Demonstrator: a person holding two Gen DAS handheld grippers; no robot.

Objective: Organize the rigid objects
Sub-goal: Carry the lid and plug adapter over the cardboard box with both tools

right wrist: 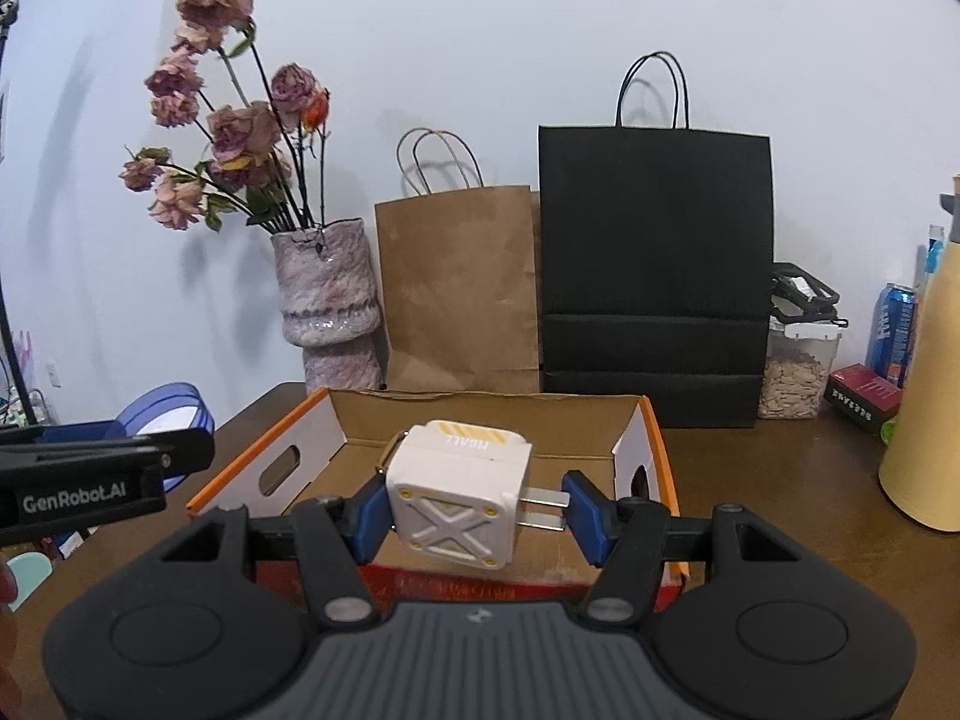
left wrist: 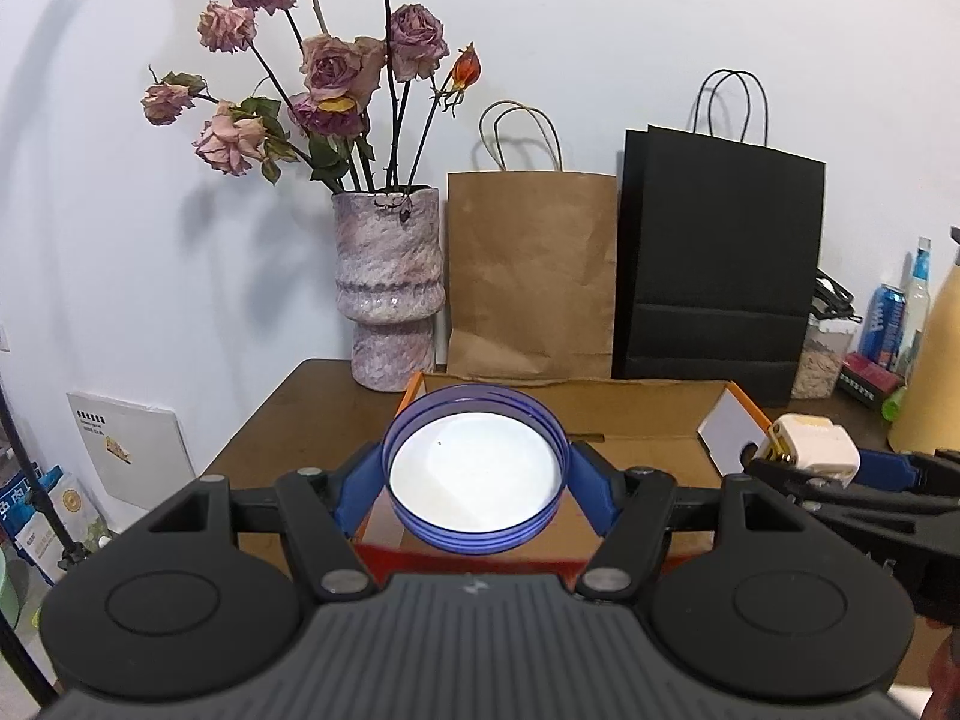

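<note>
My left gripper [left wrist: 475, 483] is shut on a round blue lid [left wrist: 474, 471] with a white inside, held over the near left end of an open cardboard box [left wrist: 636, 414]. My right gripper [right wrist: 477, 510] is shut on a white plug charger [right wrist: 459, 495], its two metal prongs pointing right against the right finger, held above the box's [right wrist: 480, 420] near edge. The charger [left wrist: 810, 441] and right gripper [left wrist: 798, 468] also show at the right of the left wrist view. The lid [right wrist: 165, 414] and left gripper show at the left of the right wrist view.
The box sits on a brown wooden table [right wrist: 780, 480]. Behind it stand a vase of dried roses [left wrist: 390, 288], a brown paper bag [left wrist: 531, 276] and a black paper bag [left wrist: 720, 258]. A seed jar [right wrist: 795, 372], a blue can [right wrist: 894, 330] and a tan jug [right wrist: 927, 408] stand at right.
</note>
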